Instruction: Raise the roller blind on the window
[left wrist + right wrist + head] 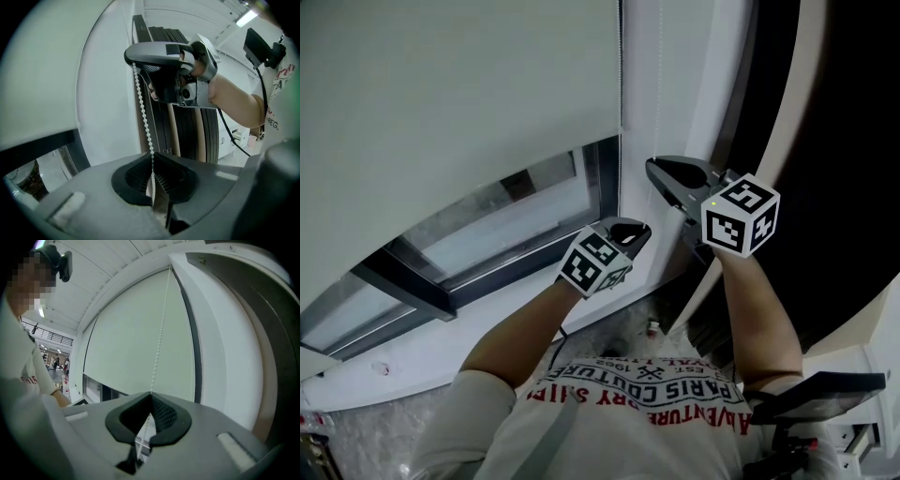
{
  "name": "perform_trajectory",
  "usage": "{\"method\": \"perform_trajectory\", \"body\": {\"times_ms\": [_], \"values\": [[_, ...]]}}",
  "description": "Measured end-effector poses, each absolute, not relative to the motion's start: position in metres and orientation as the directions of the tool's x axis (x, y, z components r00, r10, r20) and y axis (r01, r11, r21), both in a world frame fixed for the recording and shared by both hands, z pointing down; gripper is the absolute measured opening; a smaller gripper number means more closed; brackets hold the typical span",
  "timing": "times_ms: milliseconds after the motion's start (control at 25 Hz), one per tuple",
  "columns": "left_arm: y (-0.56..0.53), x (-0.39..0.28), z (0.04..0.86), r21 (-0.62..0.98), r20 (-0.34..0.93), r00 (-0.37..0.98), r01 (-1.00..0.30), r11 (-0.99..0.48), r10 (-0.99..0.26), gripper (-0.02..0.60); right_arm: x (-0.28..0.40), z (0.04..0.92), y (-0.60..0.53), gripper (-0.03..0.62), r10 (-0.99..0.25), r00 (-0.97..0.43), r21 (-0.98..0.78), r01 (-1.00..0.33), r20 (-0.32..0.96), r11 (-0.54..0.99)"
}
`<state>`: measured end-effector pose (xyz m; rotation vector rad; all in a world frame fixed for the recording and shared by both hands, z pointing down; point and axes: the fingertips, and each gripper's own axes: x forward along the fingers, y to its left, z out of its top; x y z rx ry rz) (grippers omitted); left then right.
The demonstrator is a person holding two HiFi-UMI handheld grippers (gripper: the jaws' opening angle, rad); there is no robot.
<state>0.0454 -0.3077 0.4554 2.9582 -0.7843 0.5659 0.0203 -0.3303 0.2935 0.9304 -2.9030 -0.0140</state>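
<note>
A: While both grippers are up at the window's right edge, where does the roller blind (459, 84) sit?

B: It hangs flat over most of the window. Its bottom edge runs across the pane, side to side. A strip of glass (511, 220) and dark frame (403, 286) shows under it.

A: Bead chain?

B: The bead chain (144, 110) is at the blind's right side, just beside the white wall strip (642, 94). Long axis is vertical. In the right gripper view it runs up from the jaws toward the blind's top right corner.

A: Left gripper?

B: The left gripper (152, 164) is the lower one. Jaws are together, pinched on the chain, with beads passing between the ribbed pads.

A: Right gripper?

B: The right gripper (149, 401) is above the left. Its jaws are clamped on the chain as well. The left gripper view shows the chain running unbroken from the left jaws up to the right gripper's tip.

A: Pointing?

B: In the head view both point toward the wall strip beside the window. The right one's marker cube (741, 217) faces the camera.

A: Anything else nearby?

B: Dark stacked panels (187, 131) stand upright right of the window.
</note>
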Motion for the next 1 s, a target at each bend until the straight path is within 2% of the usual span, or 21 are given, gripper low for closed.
{"method": "perform_trajectory", "body": {"times_ms": [440, 800, 960, 1000], "values": [[-0.295, 0.030, 0.591, 0.081, 0.545, 0.739, -0.517, -0.852, -0.396, 0.014, 0.013, 0.434, -0.328, 0.006, -0.559, -0.783, -0.061, -0.594, 0.274, 0.802], [-0.292, 0.026, 0.611, 0.111, 0.542, 0.724, -0.565, -0.818, -0.426, 0.017, 0.012, 0.458, -0.327, 0.006, -0.573, -0.766, -0.052, -0.611, 0.291, 0.790], [-0.300, 0.013, 0.601, 0.058, 0.518, 0.694, -0.612, -0.788, -0.501, 0.025, 0.016, 0.461, -0.329, 0.006, -0.576, -0.760, -0.053, -0.617, 0.301, 0.786], [-0.303, 0.010, 0.593, 0.061, 0.499, 0.693, -0.627, -0.777, -0.520, 0.045, 0.017, 0.461, -0.329, 0.006, -0.578, -0.759, -0.056, -0.619, 0.300, 0.784]]}}
